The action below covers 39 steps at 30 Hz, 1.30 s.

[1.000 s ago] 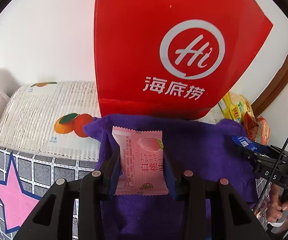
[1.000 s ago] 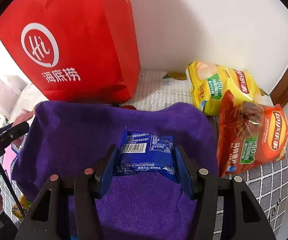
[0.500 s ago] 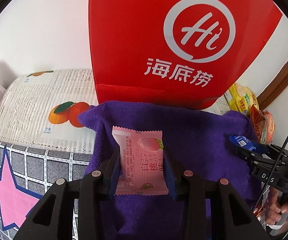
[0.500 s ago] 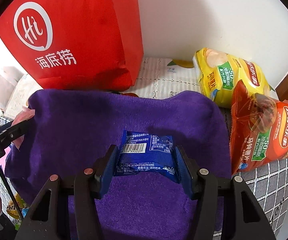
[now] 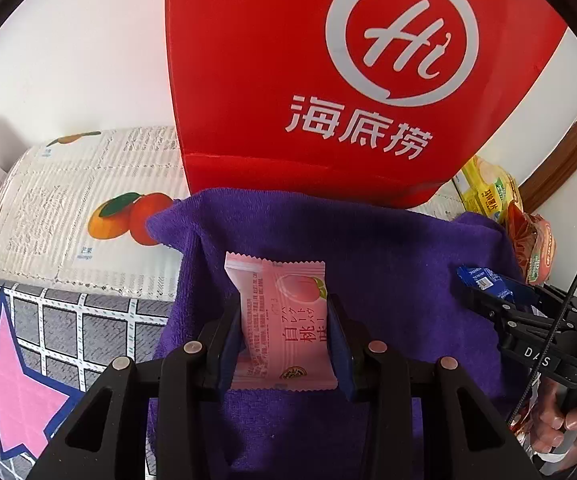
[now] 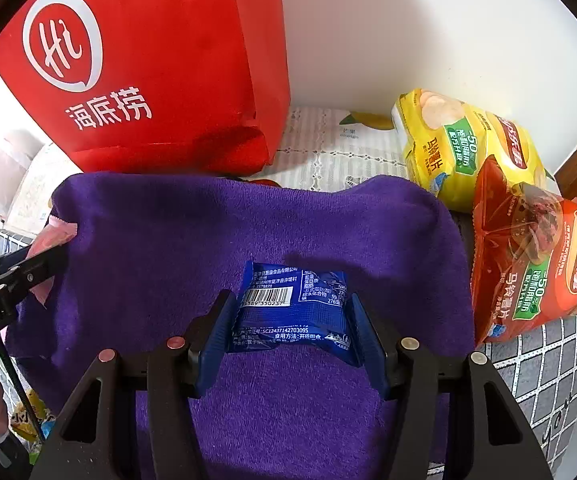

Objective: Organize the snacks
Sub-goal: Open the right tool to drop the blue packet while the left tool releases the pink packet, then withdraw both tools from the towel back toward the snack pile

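Basically both light, crinkly packs: left gripper [image 5: 284, 334] pinches pink snack [image 5: 282, 320] by its sides, right gripper [image 6: 290, 334] pinches blue snack [image 6: 294, 312]; film's probably slippery, filling crushable, so grip mid-body.

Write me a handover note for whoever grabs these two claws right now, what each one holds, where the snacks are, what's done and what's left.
Left claw: shut on the pink peach snack packet, held over the purple towel.
Right claw: shut on the blue snack packet, also over the towel.
Red paper bag stands behind the towel, against the wall. Yellow chip bag and orange chip bag lie to the right of the towel.
Done: both packets picked up.
Left: neither packet is set down yet; placing them is probably next. The chip bags look untouched.
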Available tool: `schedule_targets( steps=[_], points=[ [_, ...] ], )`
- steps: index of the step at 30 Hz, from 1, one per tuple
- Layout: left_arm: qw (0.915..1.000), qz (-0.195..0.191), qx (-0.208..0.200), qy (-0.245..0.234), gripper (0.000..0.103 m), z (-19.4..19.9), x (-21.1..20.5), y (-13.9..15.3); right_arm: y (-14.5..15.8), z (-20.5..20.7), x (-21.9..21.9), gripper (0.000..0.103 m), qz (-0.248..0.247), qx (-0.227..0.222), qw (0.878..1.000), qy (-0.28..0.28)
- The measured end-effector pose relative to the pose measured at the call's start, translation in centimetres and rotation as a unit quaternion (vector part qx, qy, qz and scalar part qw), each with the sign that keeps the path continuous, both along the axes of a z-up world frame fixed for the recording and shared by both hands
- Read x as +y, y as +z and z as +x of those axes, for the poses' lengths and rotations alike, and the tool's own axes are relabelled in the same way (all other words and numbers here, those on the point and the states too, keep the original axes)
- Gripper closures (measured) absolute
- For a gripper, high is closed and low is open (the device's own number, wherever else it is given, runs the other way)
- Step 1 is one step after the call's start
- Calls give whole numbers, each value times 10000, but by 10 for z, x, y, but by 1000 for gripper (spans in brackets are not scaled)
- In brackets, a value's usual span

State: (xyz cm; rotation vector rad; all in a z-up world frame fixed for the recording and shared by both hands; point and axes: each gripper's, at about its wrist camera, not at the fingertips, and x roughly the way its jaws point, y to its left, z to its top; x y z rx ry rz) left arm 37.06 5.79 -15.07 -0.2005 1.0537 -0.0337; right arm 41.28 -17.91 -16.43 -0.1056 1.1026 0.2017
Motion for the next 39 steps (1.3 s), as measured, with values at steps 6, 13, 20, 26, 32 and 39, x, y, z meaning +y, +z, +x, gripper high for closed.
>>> schedule_targets(
  steps=[6,13,20,26,32,39],
  points=[
    [10000,-37,77,23,65,4,-2,-6,-5,4,2,44,-45,102,9999,42],
    [9998,-85,154,17,65,7,-5,-13,-9,6,7,36,-36,142,9999,86],
    [9997,-174,199,7,65,8,-9,-18,0,3,6,28,22,9,10000,60],
    [9996,-213,183,-32,65,11,-14,-20,18,-6,2,28,114,-207,9997,-86],
    [9996,-235,96,-108,65,11,-19,-16,36,-14,0,28,210,-467,9986,-133],
    [9995,-285,70,-99,49,10,-17,-11,46,-15,-2,28,421,-616,9971,-119]
  ],
)
